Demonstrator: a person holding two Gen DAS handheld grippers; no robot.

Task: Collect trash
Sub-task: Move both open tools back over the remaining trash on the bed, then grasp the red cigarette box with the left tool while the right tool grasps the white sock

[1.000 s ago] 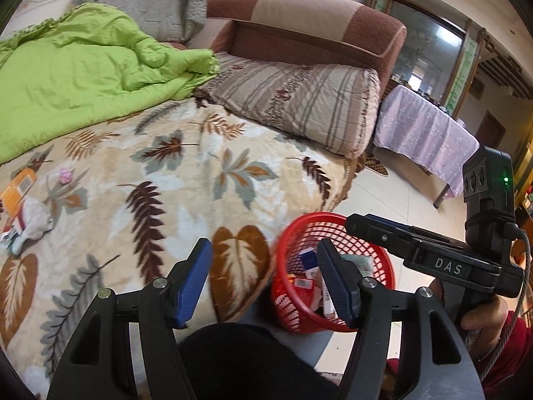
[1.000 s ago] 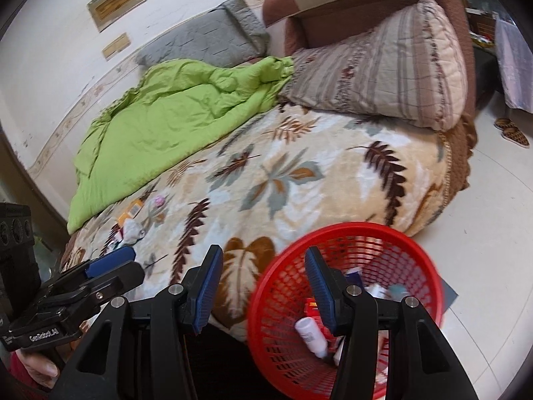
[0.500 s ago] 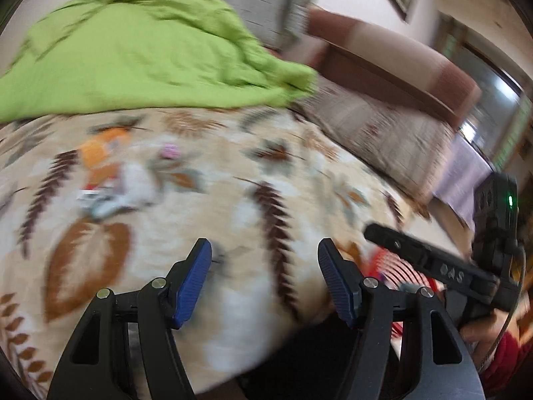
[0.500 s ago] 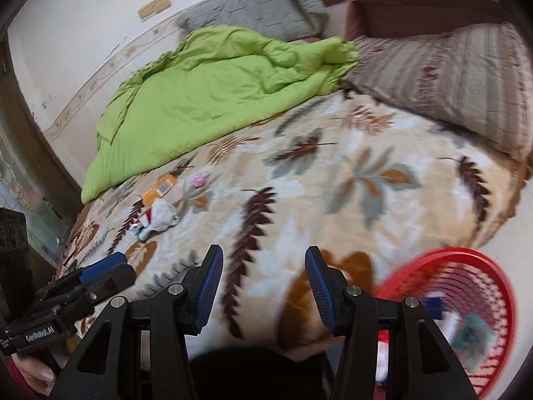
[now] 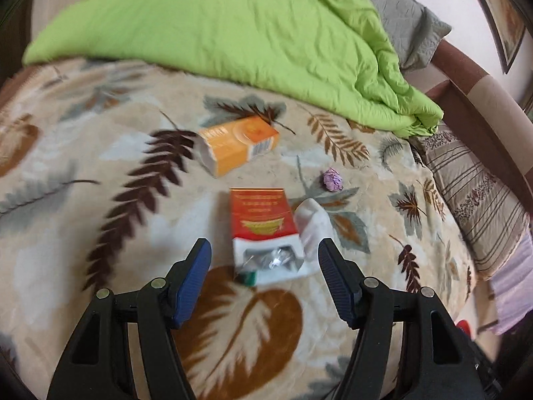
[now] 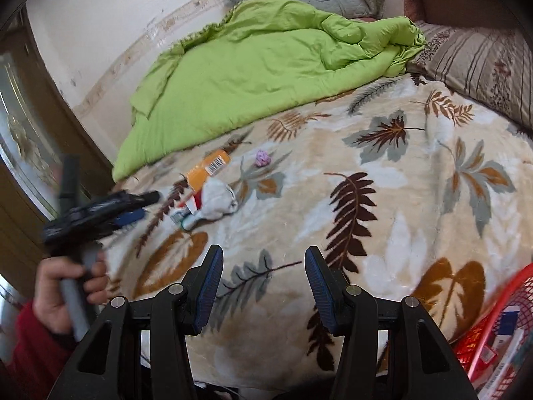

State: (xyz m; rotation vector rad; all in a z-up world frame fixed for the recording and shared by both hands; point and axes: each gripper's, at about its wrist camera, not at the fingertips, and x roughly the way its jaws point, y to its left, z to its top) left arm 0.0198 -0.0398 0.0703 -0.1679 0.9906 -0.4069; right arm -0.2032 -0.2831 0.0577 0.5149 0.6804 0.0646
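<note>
I am seeing the trash lying in a loose cluster on the leaf-patterned blanket of the bed. The red and white carton, torn open at its near end, is sitting just ahead of my left gripper, whose blue pads are standing wide apart and holding nothing. A crumpled white tissue is touching the carton at its 3 o'clock. An orange box is lying at 11 o'clock, apart, and a small purple wad at 2 o'clock. My right gripper is hovering over bare blanket, likewise spread wide and empty. The red basket is sitting at its 4 o'clock, with packaging inside. The green quilt is bunching beyond the trash.
</note>
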